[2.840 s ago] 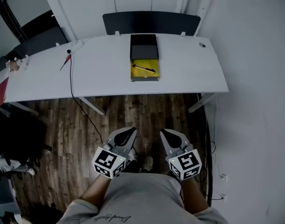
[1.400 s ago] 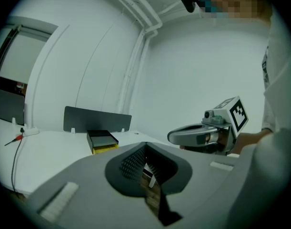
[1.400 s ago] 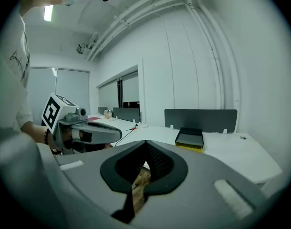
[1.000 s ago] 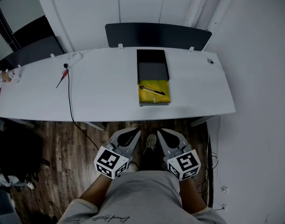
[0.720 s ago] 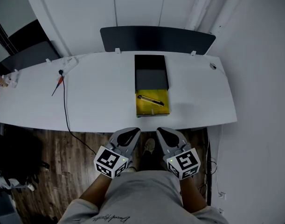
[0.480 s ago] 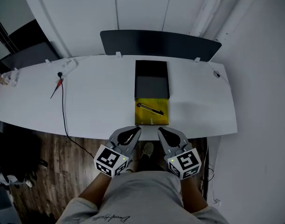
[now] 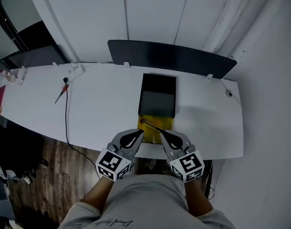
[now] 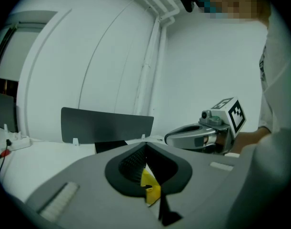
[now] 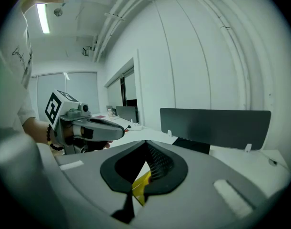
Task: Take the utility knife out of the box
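On the white table (image 7: 97,113) lies a long box: a black sleeve (image 7: 157,97) at the far end and a yellow drawer (image 7: 148,130) pulled out toward me. A slim dark utility knife (image 7: 150,125) lies slantwise in the yellow drawer. My left gripper (image 7: 138,134) and right gripper (image 7: 162,134) hover side by side at the table's near edge, over the drawer's front, both shut and empty. In the left gripper view the shut jaws (image 8: 146,148) hide most of the box; a bit of yellow drawer (image 8: 150,188) shows through them. The right gripper view shows the same past its gripper (image 9: 146,145).
A dark partition panel (image 7: 171,56) stands along the table's far edge. A black cable (image 7: 66,113) runs from a power strip (image 7: 75,71) over the near edge; a red-handled tool (image 7: 60,95) lies beside it. A small dark object (image 7: 227,93) sits far right.
The table and box have come much closer. Both grippers, earlier over the wooden floor, now reach the table's near edge at the yellow drawer. Their jaws stay shut.
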Tool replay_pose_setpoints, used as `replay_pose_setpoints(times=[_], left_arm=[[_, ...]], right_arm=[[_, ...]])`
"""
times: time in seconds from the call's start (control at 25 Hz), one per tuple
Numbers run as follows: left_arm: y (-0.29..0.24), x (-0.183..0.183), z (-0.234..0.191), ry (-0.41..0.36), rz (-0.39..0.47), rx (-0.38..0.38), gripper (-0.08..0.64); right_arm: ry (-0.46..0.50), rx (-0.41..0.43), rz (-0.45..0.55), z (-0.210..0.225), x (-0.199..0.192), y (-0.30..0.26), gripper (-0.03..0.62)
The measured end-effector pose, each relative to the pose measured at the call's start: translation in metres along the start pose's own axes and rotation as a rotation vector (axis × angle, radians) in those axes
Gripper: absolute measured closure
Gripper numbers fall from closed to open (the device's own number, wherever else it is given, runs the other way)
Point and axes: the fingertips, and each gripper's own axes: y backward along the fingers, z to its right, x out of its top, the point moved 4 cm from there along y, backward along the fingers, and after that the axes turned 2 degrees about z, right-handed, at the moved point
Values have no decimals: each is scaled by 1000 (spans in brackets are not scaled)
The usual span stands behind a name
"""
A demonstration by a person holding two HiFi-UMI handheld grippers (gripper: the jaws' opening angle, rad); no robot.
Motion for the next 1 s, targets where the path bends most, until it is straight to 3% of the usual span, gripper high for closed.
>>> replay_pose_setpoints(times=[0.36, 1.0], left_arm=[[-16, 6, -10, 10, 5, 37, 558], [-30, 7, -35, 5, -55, -68, 558]], right_arm=[[11, 30, -2, 21, 10, -13, 577], [-43, -80, -56, 28, 0, -27, 577]])
